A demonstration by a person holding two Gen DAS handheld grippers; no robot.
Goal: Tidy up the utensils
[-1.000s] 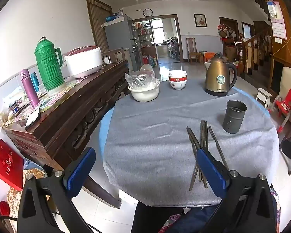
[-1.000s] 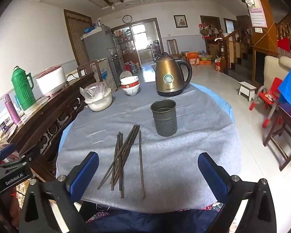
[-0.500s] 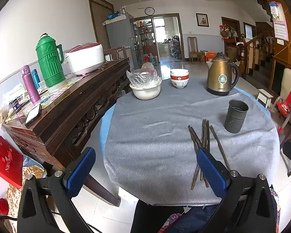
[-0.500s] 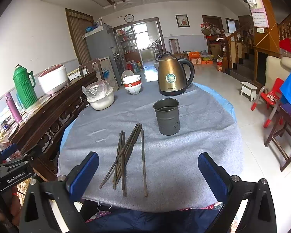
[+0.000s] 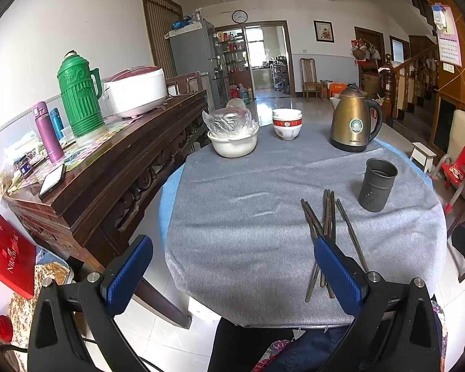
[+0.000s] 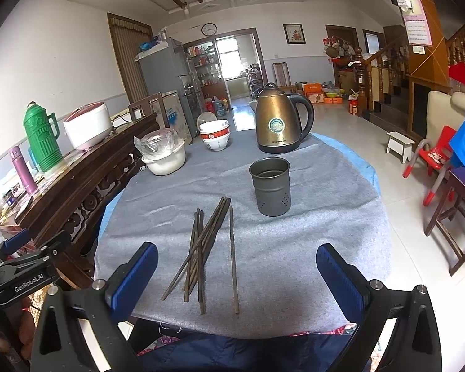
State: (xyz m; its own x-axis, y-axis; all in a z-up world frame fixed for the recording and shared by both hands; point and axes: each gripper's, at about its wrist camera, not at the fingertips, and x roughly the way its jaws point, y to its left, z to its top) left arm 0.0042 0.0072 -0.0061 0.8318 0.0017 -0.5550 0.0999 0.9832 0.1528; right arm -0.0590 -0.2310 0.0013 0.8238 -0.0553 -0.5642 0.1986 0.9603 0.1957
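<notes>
Blue-padded grippers edging closer, nothing picked up yet.
Right gripper spread wide and empty over loose chopsticks on grey-clothed worktop; left gripper likewise agape at near edge. Slightly nearer than a second ago; holder cup waiting empty just beyond, right of bundle.

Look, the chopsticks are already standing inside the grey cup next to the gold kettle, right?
Not quite. In the right wrist view the chopsticks lie loose on the grey tablecloth, in front of the grey cup, not inside it. The cup does stand near the gold kettle.
</notes>
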